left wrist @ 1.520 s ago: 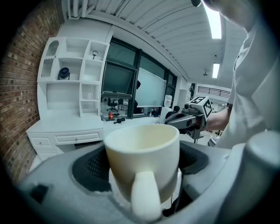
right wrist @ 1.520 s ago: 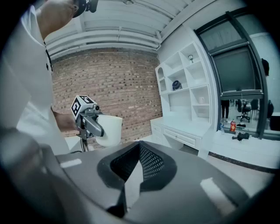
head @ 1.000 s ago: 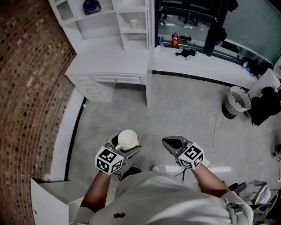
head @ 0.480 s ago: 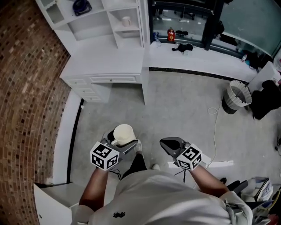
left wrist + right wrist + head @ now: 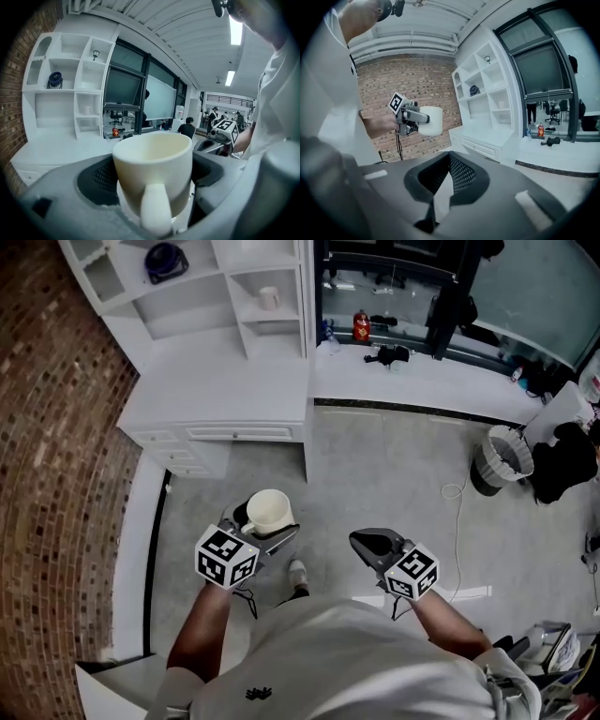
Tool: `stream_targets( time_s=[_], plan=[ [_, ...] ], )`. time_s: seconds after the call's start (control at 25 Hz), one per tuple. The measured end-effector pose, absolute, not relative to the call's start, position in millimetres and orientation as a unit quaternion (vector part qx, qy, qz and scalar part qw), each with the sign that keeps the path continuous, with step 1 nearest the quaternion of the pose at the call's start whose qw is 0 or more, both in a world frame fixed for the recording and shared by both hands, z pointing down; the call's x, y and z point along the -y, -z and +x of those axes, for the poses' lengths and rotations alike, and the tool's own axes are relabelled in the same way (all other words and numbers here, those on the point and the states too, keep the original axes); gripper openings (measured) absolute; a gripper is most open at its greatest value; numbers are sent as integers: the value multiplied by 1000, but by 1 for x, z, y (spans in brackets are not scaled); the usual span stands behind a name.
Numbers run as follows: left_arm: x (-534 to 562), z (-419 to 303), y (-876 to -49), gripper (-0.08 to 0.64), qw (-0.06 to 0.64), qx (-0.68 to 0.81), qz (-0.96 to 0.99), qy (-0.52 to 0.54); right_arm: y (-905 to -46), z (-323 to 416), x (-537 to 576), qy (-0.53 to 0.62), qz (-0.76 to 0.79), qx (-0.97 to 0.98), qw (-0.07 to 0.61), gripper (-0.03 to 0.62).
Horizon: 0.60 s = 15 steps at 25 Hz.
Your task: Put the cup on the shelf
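Observation:
A cream cup [image 5: 269, 511] with its handle turned toward me sits upright between the wide-set jaws of my left gripper [image 5: 263, 524], which is shut on it. It fills the left gripper view, where the cup [image 5: 152, 171] hides most of the left gripper [image 5: 153, 187]. My right gripper [image 5: 371, 545] is shut and holds nothing; its tips meet in its own view [image 5: 449, 158], which also shows the cup [image 5: 431, 120] off to the left. The white shelf unit [image 5: 234, 292] stands ahead above a desk, some way off.
A small cup [image 5: 269, 298] and a dark object [image 5: 166, 257] occupy shelf compartments. The white desk [image 5: 225, 381] with drawers is below. To the right runs a white counter [image 5: 422, 376] with a red bottle [image 5: 361, 326]. A waste basket [image 5: 506, 456] stands at right; a brick wall [image 5: 56, 456] curves at left.
The shelf, desk and counter have shifted in the head view as I move over the floor. Both grippers keep their places before me, with the cup still in the left.

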<state>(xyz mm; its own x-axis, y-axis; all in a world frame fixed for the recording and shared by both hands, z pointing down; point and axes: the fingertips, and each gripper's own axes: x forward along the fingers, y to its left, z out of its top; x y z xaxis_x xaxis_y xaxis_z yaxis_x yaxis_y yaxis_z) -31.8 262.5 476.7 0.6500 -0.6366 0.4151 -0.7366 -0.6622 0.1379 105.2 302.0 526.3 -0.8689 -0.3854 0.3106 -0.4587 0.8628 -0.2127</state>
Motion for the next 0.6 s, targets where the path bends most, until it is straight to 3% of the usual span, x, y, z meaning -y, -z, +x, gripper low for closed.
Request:
stream_targets(
  time_s=[0.6],
  plan=[
    [-129,-129,-468,439,139,362,905,-175,-523,-9,-174,-135,231,954,138,12]
  ],
)
